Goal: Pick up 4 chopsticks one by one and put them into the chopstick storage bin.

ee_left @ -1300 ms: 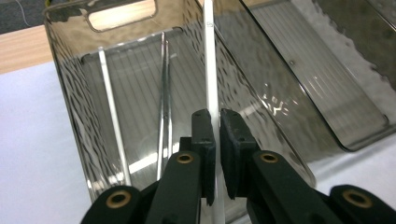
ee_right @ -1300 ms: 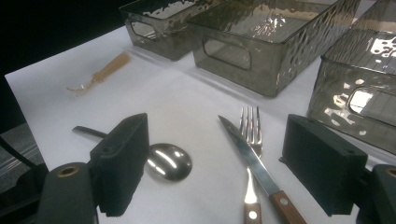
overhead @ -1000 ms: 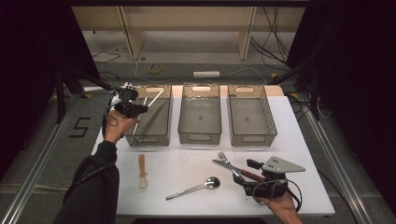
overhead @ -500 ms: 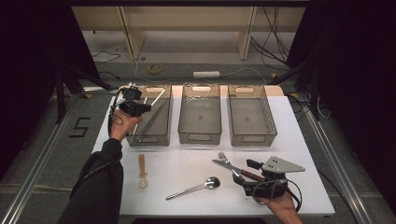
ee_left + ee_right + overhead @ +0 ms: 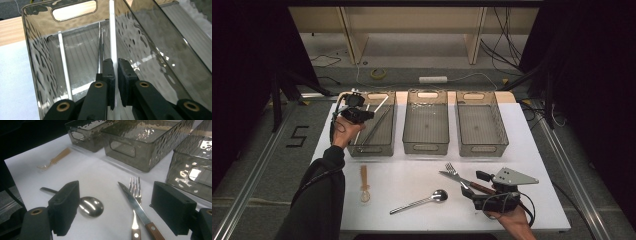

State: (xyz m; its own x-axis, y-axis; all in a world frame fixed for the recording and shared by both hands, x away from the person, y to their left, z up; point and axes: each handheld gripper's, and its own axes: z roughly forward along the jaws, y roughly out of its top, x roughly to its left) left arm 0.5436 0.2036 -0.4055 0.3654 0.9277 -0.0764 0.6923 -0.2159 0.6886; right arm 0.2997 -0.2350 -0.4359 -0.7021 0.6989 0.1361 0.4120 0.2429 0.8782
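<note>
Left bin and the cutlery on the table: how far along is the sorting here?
Early. The left bin already holds a white chopstick and a thin metal utensil. The left gripper is shut on another white stick over that bin. Left on the table: fork, knife, metal spoon and small wooden-handled spoon. The right gripper is open above them.

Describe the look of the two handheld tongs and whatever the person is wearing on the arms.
Both tongs are matte black. The left tongs have blocky rectangular pads on flat link arms with brass-coloured pivot rings. The right tongs have the same square black pads and brass pivots, plus a grey three-cornered plate on top and a black cable looping off the back. The left arm wears a dark long sleeve.
</note>
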